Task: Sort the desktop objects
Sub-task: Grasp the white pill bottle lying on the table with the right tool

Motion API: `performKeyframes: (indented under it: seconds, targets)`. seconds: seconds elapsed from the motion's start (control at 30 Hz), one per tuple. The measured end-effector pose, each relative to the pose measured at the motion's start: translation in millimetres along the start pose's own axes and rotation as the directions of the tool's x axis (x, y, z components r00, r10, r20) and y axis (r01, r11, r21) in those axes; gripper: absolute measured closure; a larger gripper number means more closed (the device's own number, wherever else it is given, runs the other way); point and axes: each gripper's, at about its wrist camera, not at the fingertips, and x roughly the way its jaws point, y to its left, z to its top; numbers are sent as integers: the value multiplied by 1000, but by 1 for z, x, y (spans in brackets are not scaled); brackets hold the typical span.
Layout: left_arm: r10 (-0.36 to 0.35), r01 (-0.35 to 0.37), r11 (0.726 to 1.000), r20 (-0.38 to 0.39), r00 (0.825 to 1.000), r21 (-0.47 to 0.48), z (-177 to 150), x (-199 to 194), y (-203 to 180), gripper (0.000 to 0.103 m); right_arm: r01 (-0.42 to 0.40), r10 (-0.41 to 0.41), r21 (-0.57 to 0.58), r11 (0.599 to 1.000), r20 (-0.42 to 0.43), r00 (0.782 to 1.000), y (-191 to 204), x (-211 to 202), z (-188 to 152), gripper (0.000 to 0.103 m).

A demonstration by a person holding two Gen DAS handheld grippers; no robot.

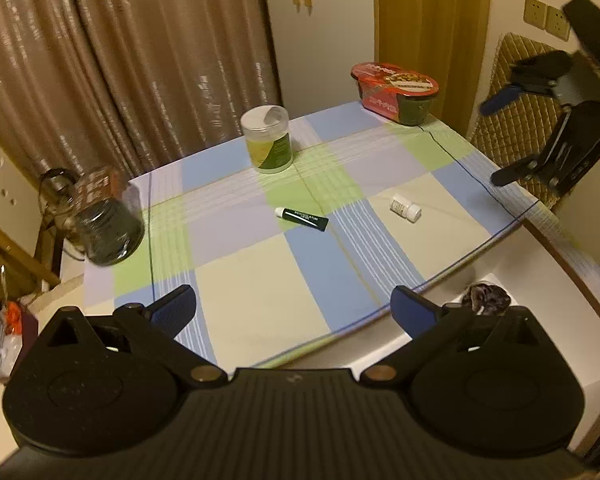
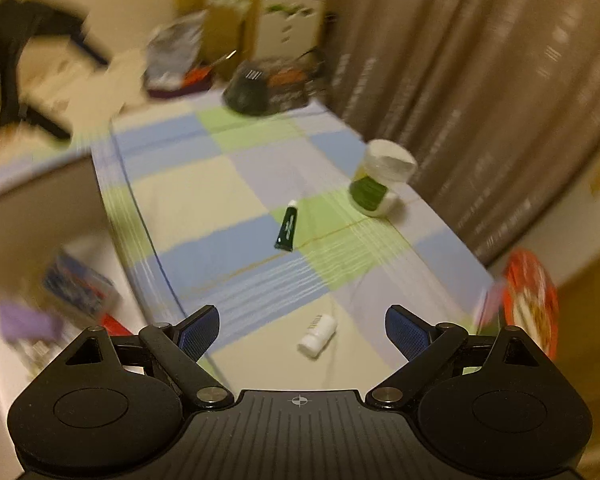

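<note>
Since both your tools, left tool (image 1: 294, 306) and right tool (image 2: 302, 332), are spread wide and empty, that little white bottle (image 2: 318, 336) lying on the bench (image 2: 260, 184) looks like your easiest first grab.

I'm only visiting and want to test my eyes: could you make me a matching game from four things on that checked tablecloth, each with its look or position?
Things:
1. small white bottle
2. dark green tube
3. white-lidded jar
4. red-lidded bowl

Descriptions:
A. stands upright at the far edge, near the brown curtain
B. lies on its side, just ahead of the right gripper
C. sits at the table's far corner, by the yellow curtain
D. lies flat near the middle of the cloth, white cap at one end

Pairs: 1-B, 2-D, 3-A, 4-C
</note>
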Motion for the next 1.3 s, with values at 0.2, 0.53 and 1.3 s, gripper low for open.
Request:
performKeyframes:
  seconds: [0.2, 0.53, 1.3]
  targets:
    - [-23, 23, 999, -4, 1000, 31, 12, 34, 18, 1, -27, -24, -326, 945, -153, 988, -4, 74, -9, 26]
    - [-67, 66, 998, -53, 996, -11, 10, 97, 49, 1, -214, 0, -622, 753, -325, 946, -2, 149, -39, 36]
    - [-117, 111, 992, -96, 988, -64, -3, 137, 60, 1, -308, 23, -622, 720, -423, 906, -21, 197, -17, 55]
